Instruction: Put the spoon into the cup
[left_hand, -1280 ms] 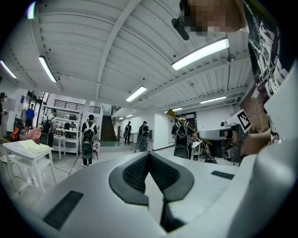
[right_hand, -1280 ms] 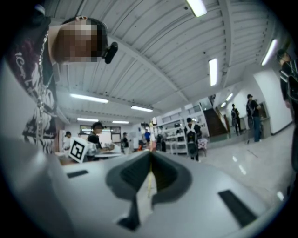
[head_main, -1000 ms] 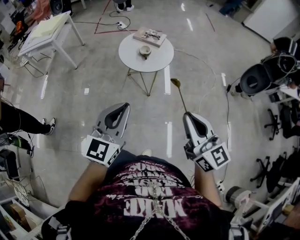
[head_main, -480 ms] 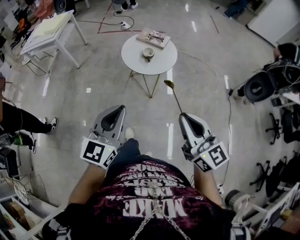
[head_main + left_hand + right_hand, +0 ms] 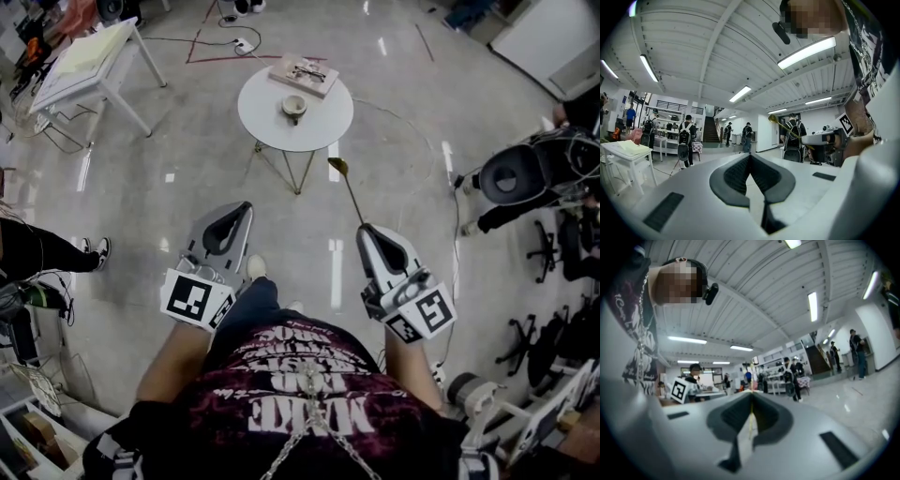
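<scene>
1. Sticking forward out of the right gripper (image 5: 367, 230), the gold spoon (image 5: 350, 192) has its thin handle pinched at the jaw tips, and its bowl leads, held above the shiny grey floor (image 5: 187, 187)
2. That gripper's jaws are pressed together on the handle, which shows in the right gripper view as a thin pale-yellow line in the seam between the dark pads
3. The cup (image 5: 293, 105) stands well ahead of the spoon's bowl, near the middle of a round white table (image 5: 267, 117) with thin gold legs; spoon and cup are apart
4. Behind the cup, at the table's far edge, lies a flat book-like thing (image 5: 314, 84) with a pair of glasses (image 5: 305, 68) on top
5. The left gripper (image 5: 246, 208) points forward beside the right one, its jaws closed tip to tip with nothing between them
6. Farther out, a white rectangular table (image 5: 84, 61) stands at the far left, black office chairs (image 5: 511, 169) crowd the right side, and a bystander's leg (image 5: 47, 248) reaches in from the left edge
</scene>
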